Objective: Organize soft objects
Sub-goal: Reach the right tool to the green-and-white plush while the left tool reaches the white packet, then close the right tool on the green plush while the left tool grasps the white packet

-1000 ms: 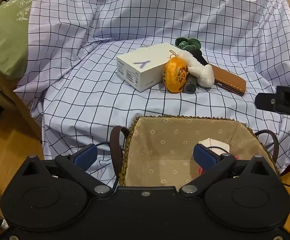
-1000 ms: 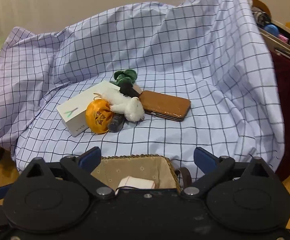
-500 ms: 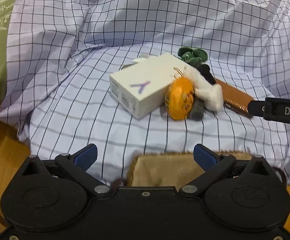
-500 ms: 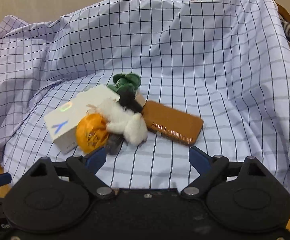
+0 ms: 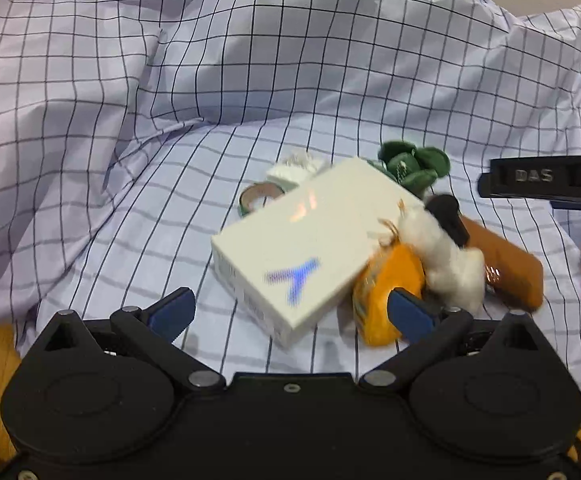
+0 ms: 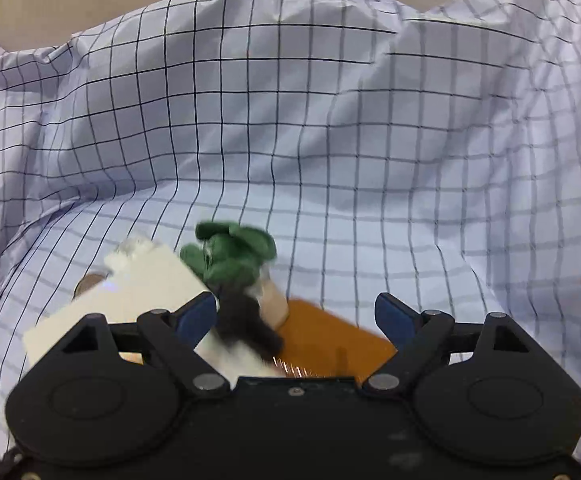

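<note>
White plush toy [image 5: 446,258] between orange pouch [image 5: 386,284] and brown wallet [image 5: 506,268]

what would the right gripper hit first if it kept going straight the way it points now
Probably the fuzzy black-and-white plush toy between the closing right gripper jaws, lying over the flat brown leather wallet; depth is unclear.
</note>
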Demonstrator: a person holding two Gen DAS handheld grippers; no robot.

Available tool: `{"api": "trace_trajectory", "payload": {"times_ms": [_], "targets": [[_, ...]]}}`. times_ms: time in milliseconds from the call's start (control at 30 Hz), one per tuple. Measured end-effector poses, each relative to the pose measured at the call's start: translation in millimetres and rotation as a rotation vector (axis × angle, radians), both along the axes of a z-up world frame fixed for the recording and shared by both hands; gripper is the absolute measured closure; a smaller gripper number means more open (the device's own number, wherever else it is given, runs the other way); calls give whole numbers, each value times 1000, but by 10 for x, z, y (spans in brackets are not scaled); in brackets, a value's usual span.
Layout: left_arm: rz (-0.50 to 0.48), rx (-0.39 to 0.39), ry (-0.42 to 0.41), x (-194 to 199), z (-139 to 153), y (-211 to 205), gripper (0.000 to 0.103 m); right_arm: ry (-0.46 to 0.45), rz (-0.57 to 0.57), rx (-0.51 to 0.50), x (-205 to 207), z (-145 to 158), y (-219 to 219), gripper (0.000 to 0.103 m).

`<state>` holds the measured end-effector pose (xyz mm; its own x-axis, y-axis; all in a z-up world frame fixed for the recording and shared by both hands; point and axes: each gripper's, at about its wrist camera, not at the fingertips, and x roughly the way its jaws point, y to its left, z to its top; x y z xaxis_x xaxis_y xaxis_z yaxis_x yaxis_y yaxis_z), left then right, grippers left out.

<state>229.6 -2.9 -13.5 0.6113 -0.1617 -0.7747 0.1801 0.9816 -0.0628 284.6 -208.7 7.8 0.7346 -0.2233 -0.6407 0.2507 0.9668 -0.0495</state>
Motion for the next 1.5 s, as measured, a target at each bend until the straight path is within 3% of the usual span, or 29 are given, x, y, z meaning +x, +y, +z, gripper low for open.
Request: {"api": "trace_trajectory", "payload": {"times_ms": [233,500,700,833,1000,1233,1400,1500], "targets": [[30,-6,-6,388,27,52,4,26,47,-40,662,-137,113,17],[68,-21,30,707,-37,124,4,86,56,-91,1056,-347,-60,17],[60,-23,44,776,-82,108,4,95,-101,-140,1100,-271,-577,17],[52,-26,48,809,-90,66,4,95,-189,-53,1068,-199,-892,19],[54,-28,50,861,-78,53,4,82,-123,36,1035,-169,-822,19],[76,-30,56,1032,-41,97,4,106,-39,-20,1159,-332,-401,16],[71,-22,65,1324,6,89,4,156,-40,-65,1367,-502,-379,17],[81,-25,86,1573,-3,69,4,164,-8,-68,1435,-530,-425,34]]}}
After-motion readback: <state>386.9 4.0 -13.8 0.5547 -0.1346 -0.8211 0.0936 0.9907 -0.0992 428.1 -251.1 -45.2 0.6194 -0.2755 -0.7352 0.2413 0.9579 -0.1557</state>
